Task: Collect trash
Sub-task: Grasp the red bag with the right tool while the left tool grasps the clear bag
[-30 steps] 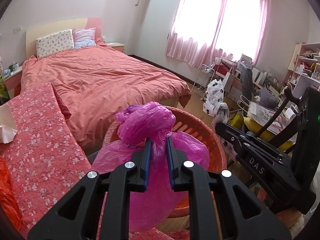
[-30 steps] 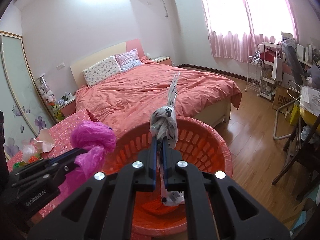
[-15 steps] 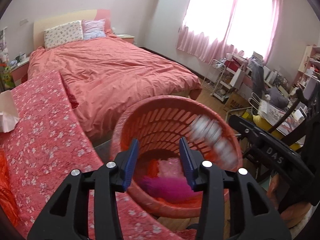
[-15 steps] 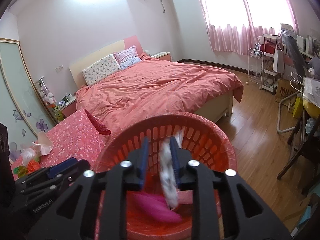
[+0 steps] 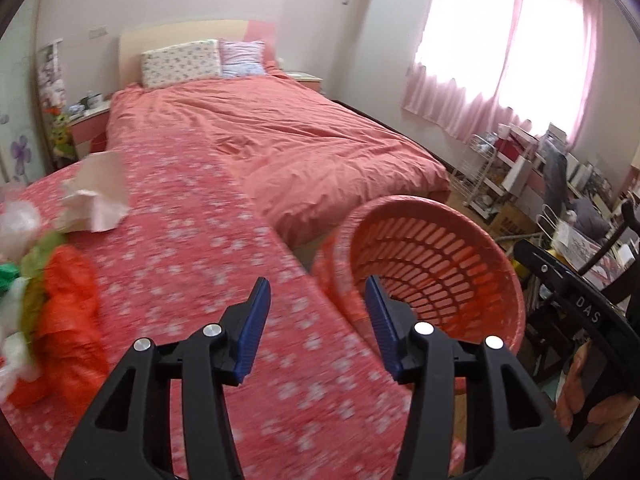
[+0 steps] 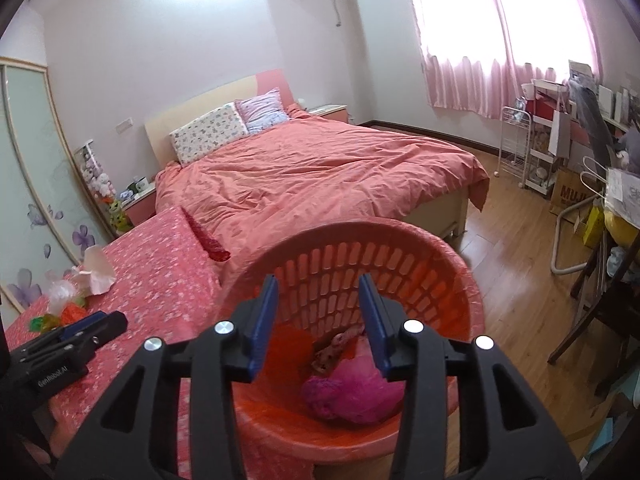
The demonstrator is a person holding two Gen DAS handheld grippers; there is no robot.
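Note:
An orange slotted basket (image 6: 420,248) (image 5: 492,264) stands on the floor beside the floral red table (image 5: 192,264). A magenta plastic bag (image 6: 352,394) and a patterned bag (image 6: 336,346) lie inside it. My right gripper (image 6: 318,312) hangs over the basket mouth, its jaws opening, nothing between them. My left gripper (image 5: 318,312) is over the table's edge next to the basket, jaws opening and empty; it also shows in the right wrist view (image 6: 80,330). An orange bag (image 5: 68,312), crumpled pale paper (image 5: 96,200) and other wrappers (image 5: 16,232) lie at the table's left.
A bed with a salmon cover (image 6: 312,172) fills the room behind the table. Wooden floor (image 6: 516,236) runs to the right of it. A white rack (image 6: 516,140), shelves and a dark chair (image 6: 600,300) crowd the right side under pink curtains.
Both grippers opened and let go of their bags, which fell into the basket. The left gripper swung left, from over the basket to over the table.

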